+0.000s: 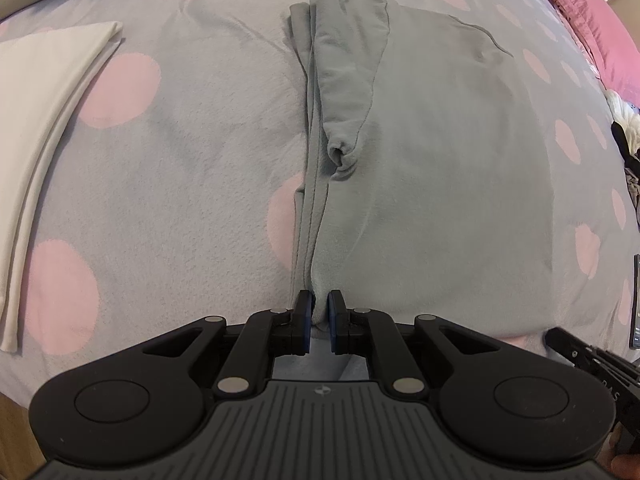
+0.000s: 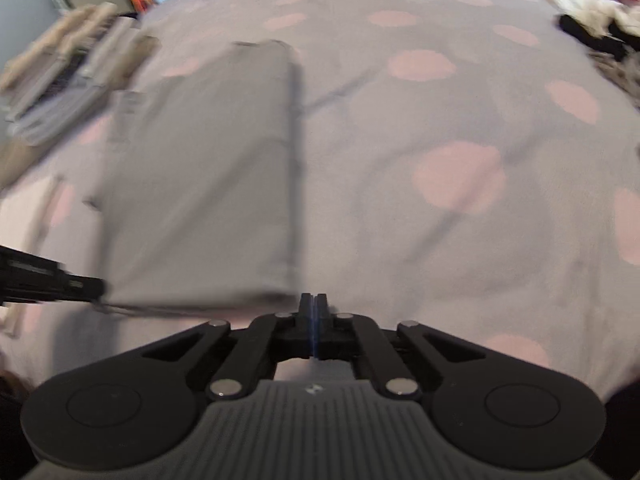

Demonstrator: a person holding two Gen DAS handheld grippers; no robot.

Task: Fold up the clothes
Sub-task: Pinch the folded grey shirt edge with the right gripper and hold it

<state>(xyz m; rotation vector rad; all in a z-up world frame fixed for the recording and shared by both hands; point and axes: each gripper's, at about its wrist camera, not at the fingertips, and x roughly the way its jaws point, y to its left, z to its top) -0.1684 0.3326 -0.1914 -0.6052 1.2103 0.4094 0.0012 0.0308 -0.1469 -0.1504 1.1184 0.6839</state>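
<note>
A grey-green garment (image 1: 420,168) lies partly folded on the polka-dot bedspread (image 1: 180,168), its folded edge and a sleeve running down the middle. My left gripper (image 1: 319,320) is shut on the near edge of that fold. In the blurred right wrist view the same garment (image 2: 200,184) lies left of centre. My right gripper (image 2: 314,312) is shut with nothing seen between its fingers, just right of the garment's near corner. The left gripper (image 2: 52,280) shows at the left edge, at the garment's other near corner.
A folded white cloth (image 1: 44,120) lies at the left. A pink pillow (image 1: 592,28) and a dark and white heap (image 1: 628,136) sit at the right. Folded beige and grey clothes (image 2: 68,76) lie at the far left.
</note>
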